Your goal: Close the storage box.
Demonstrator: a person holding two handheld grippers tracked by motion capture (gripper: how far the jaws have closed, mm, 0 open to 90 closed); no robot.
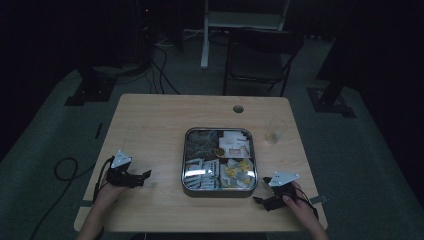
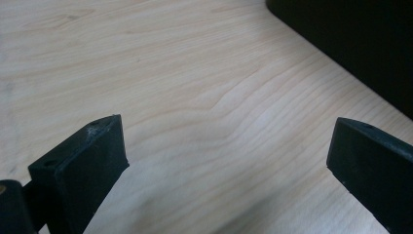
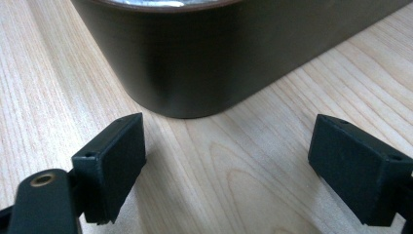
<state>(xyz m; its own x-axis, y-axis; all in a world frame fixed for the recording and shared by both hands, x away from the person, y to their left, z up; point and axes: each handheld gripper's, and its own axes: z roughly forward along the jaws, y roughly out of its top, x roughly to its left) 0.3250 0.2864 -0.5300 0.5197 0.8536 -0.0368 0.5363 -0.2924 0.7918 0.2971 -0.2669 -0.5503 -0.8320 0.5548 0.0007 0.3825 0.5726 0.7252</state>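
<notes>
High view puts the pale wooden table (image 1: 150, 125) in front of you, the biggest thing in the scene, with a round cable hole (image 1: 238, 108) near its far edge. At the middle of the table, a little to the right, sits the square metal tray (image 1: 186, 165), its compartments packed with small wrapped packets and sachets; what the packets are is too dim to tell. A clear glass cup (image 1: 275, 130) stands just off the tray's far right corner, apart from it. Your left gripper (image 1: 142, 177) rests low over the table on the near left, well apart from the tray's left wall, pointing toward it. In the left gripper view its jaws stand wide apart with nothing but bare wood grain between them, and the tray's dark wall (image 2: 350, 44) crosses the upper right corner. Your right gripper (image 1: 260, 192) lies at the near right, just beside the tray's near right corner. In the right gripper view its jaws are likewise spread and hold nothing, and the rounded corner of the tray (image 3: 204, 63) sits close ahead of them, not touching either one. Both hands grip their tools from the near edge of the table.
</notes>
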